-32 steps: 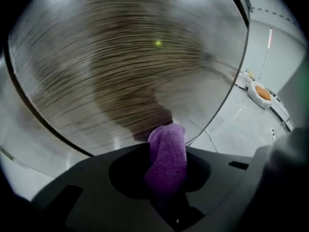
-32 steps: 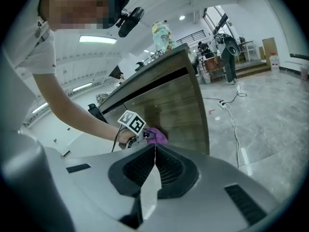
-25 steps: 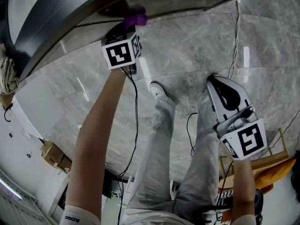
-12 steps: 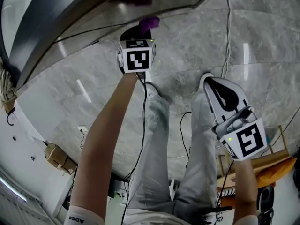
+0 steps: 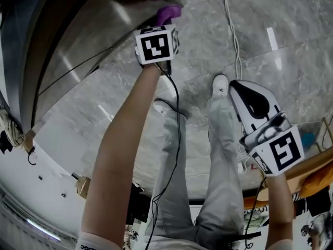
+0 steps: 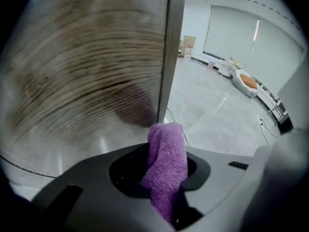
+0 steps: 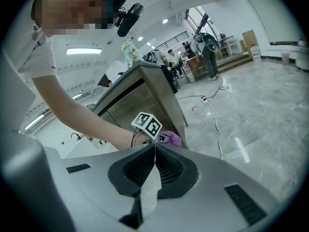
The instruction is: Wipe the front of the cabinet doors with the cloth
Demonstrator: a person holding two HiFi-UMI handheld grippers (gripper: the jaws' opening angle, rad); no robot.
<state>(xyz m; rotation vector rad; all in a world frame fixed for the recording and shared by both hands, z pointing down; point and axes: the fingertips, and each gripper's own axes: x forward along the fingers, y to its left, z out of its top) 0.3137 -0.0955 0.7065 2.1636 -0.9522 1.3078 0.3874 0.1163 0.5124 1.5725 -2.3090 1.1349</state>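
— While we hold the left hand-held gripper (image 6: 166, 192) up toward the cabinet door (image 6: 82, 66), what do its jaws have hold of?

— They are clamped on the purple cloth (image 6: 166, 153). A folded wad of it sticks up from between them in the lower middle of the left gripper view.

— And where is the cloth on the door?

— Low down at the right edge of the brushed metal panel, just beside the upright edge strip. We cannot tell whether it presses on the steel or sits just off it. In the head view we see it at the top of the frame, just above the marker cube (image 5: 156, 45), at the cabinet's corner.

— What about our right hand-held gripper (image 7: 154, 164)?

— Its jaws meet tip to tip with nothing between them. We hold it low at the right of the head view, well apart from the cabinet, over the marble floor (image 5: 281, 46).

— Anything else down there?

— A white cable (image 5: 231, 22) runs across the floor at the upper right, and our shoes (image 5: 219, 85) show between the arms.
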